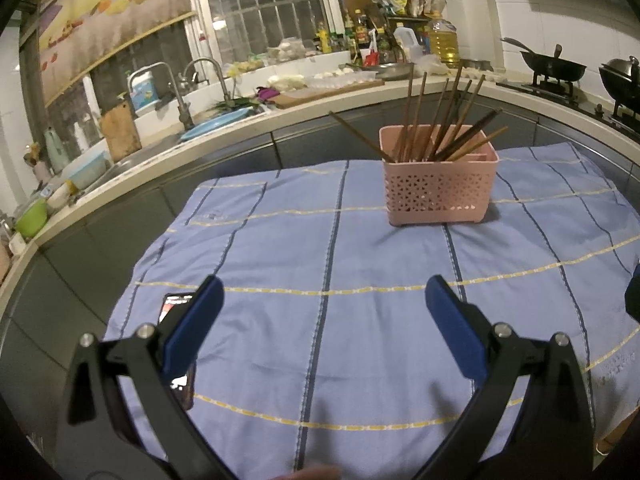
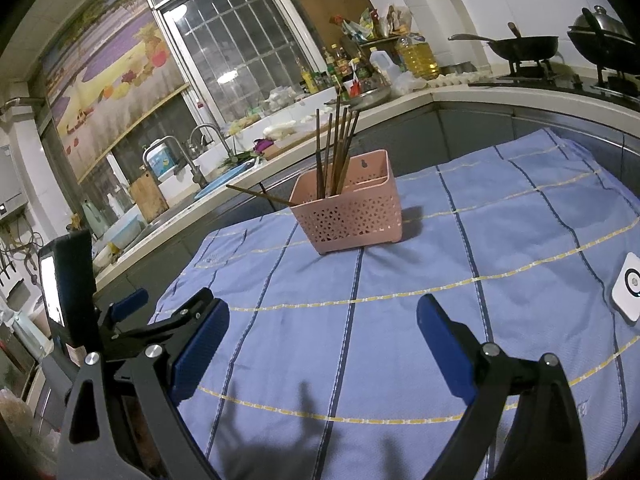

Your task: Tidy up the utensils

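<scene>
A pink perforated utensil basket (image 1: 438, 190) (image 2: 348, 212) stands on the blue striped cloth (image 1: 320, 264) (image 2: 460, 240) toward the far side of the table. Several brown chopsticks (image 1: 440, 120) (image 2: 336, 148) stand in it, some leaning out over the left rim. My left gripper (image 1: 324, 304) hovers open above the near part of the cloth, with nothing between its blue pads. My right gripper (image 2: 324, 328) is open too and holds nothing, well short of the basket. In the right wrist view the left gripper (image 2: 128, 320) shows at the left edge.
A phone (image 1: 176, 344) lies on the cloth under my left finger. A white square device (image 2: 630, 286) sits at the cloth's right edge. Behind the table runs a kitchen counter (image 1: 224, 136) with a sink, bottles and woks (image 2: 524, 46) on a stove.
</scene>
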Demonstrator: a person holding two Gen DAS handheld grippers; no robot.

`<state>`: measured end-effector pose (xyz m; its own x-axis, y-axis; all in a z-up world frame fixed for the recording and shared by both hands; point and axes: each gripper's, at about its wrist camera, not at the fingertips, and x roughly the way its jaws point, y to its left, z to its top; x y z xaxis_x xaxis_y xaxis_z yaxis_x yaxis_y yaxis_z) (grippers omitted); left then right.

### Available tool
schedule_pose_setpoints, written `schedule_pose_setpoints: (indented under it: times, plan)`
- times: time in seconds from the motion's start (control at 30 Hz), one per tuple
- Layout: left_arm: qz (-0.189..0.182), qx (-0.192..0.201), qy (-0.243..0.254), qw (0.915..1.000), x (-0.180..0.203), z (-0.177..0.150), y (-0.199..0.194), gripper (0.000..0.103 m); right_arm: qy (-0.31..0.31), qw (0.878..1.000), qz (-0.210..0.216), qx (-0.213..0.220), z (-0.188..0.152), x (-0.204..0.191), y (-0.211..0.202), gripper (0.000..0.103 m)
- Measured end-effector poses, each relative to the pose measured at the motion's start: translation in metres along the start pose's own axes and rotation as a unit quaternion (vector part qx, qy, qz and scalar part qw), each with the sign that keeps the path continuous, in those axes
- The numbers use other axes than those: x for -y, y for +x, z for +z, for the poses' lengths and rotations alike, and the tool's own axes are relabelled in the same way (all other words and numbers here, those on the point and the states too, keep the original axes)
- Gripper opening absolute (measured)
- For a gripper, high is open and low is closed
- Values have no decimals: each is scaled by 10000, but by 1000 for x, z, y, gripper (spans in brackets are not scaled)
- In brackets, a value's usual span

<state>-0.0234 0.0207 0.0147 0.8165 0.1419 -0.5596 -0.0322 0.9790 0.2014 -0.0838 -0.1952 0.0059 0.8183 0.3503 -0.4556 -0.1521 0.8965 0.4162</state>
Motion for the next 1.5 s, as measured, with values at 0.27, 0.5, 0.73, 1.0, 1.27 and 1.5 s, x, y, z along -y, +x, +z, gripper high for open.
schedule_pose_setpoints:
  times: [0.27, 0.5, 0.73, 1.0, 1.27, 1.5]
  plan:
    - [-11, -55, -13, 10000, 2, 1, 1, 97, 6, 10000, 7, 17, -1, 0, -1, 93]
    - [-46, -46, 21, 10000, 4, 0, 0, 97, 16, 10000, 4, 3, -1, 1, 0, 93]
    - [-38, -48, 16, 10000, 5, -1, 0, 97, 19, 10000, 0, 4, 0, -2, -1, 93]
    - [-48, -50, 33, 10000, 5, -1, 0, 97, 28, 10000, -1, 2, 0, -2, -1, 93]
    - [-47, -54, 2, 10000, 5, -2, 0, 97, 20, 10000, 1, -6, 0, -2, -1, 93]
    - [-48, -58, 10, 10000, 5, -2, 0, 97, 32, 10000, -4, -7, -2, -5, -1, 93]
